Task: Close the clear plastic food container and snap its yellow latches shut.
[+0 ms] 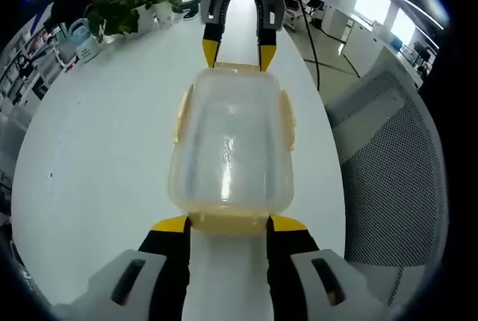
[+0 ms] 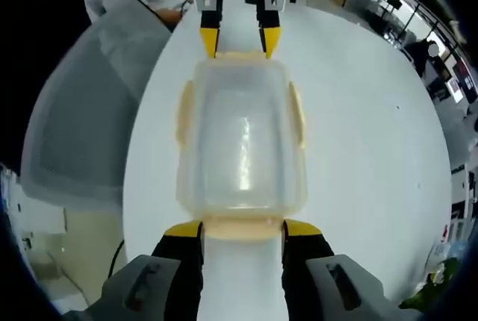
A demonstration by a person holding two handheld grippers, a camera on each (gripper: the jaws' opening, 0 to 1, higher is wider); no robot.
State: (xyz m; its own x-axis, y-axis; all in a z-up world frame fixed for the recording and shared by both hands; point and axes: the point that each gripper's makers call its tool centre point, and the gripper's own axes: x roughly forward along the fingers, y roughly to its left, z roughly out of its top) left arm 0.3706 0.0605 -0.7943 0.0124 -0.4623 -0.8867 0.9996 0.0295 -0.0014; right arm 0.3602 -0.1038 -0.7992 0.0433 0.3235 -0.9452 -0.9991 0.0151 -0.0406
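The clear plastic food container (image 1: 230, 145) sits lid-on in the middle of the white bench (image 1: 104, 164), between the two claws, which face each other along its length. The left claw (image 1: 228, 224) has its yellow-tipped jaws spread about as wide as the container's short end, the tips just at the near end latch (image 1: 228, 222); it holds nothing. The right claw (image 2: 243, 228) stands the same way at the opposite end, jaws parted to either side of that end's yellow latch (image 2: 243, 226), also gripping nothing. Whether any tip actually touches the plastic, I cannot tell.

The box looks empty and thin-walled, so it is probably light and will likely slide on the smooth bench if pushed from one end alone; the opposite claw can serve as a stop. The lid and walls probably flex, and the clear plastic is slick, so squeezing the body is a poor hold. The latches are the places to work: small hinged yellow flaps, one at each end and one on each long side (image 1: 181, 116), best pressed down and inward against the wall until they click.

A potted plant (image 1: 131, 4) and small items sit at the far edge of the bench, well apart. A mesh office chair (image 1: 396, 172) stands beside the bench. Nothing blocks either claw.
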